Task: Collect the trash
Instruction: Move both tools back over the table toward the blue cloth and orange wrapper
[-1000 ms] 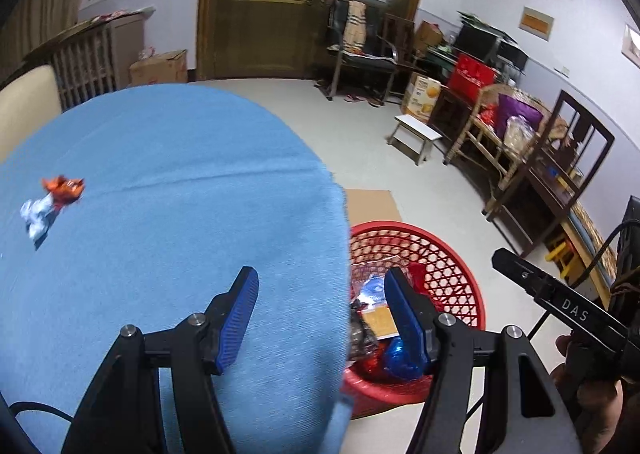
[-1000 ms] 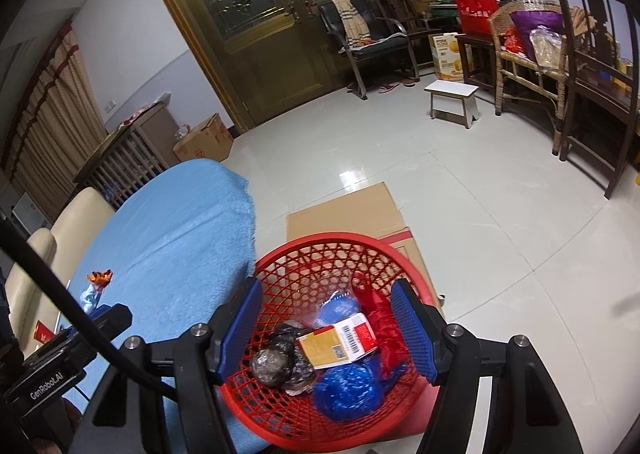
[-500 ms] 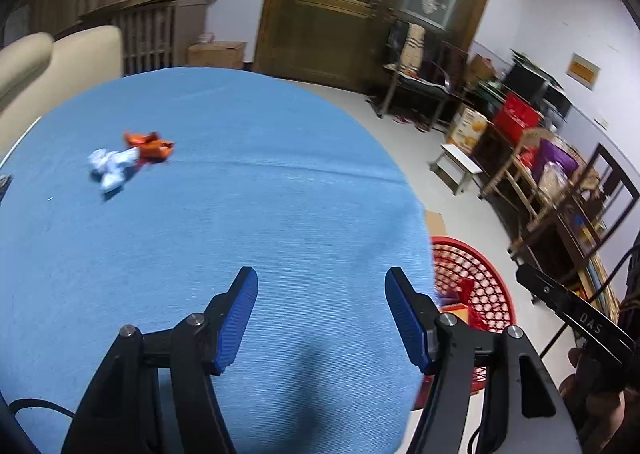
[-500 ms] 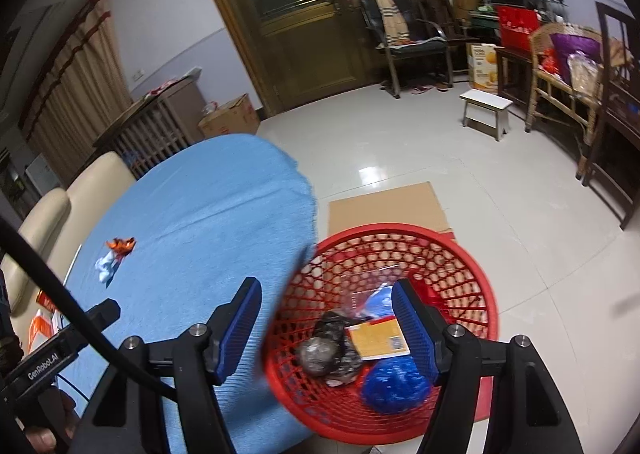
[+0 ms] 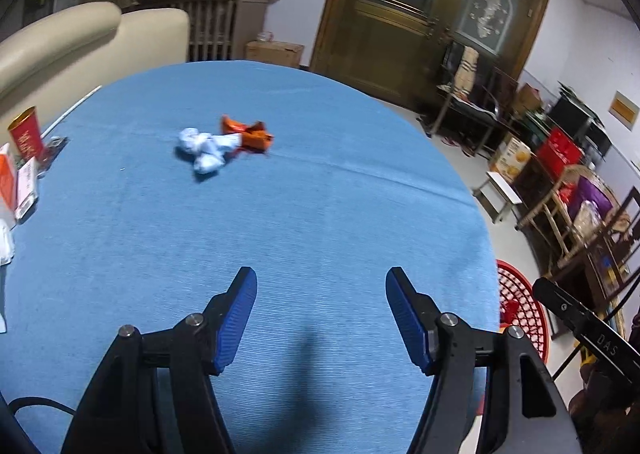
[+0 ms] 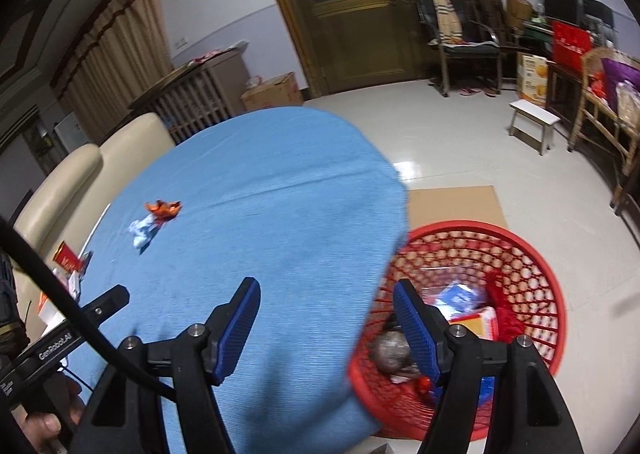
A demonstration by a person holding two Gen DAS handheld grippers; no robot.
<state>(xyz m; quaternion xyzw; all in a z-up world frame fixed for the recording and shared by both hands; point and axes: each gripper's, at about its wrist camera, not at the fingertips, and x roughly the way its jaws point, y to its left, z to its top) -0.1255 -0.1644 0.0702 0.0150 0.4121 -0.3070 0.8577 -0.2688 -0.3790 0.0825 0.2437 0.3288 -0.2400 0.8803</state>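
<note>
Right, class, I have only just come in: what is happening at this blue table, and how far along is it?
A person holding a two-finger claw in each hand is clearing rubbish. Both the left claw and the right claw are open and empty, above the blue table. A crumpled white wrapper and an orange wrapper lie together on the table, not yet picked up. The red basket on the floor beside the table already holds several pieces of rubbish.

empty spread right claw [image 6: 326, 318] over table edge [image 6: 394, 213]
</note>
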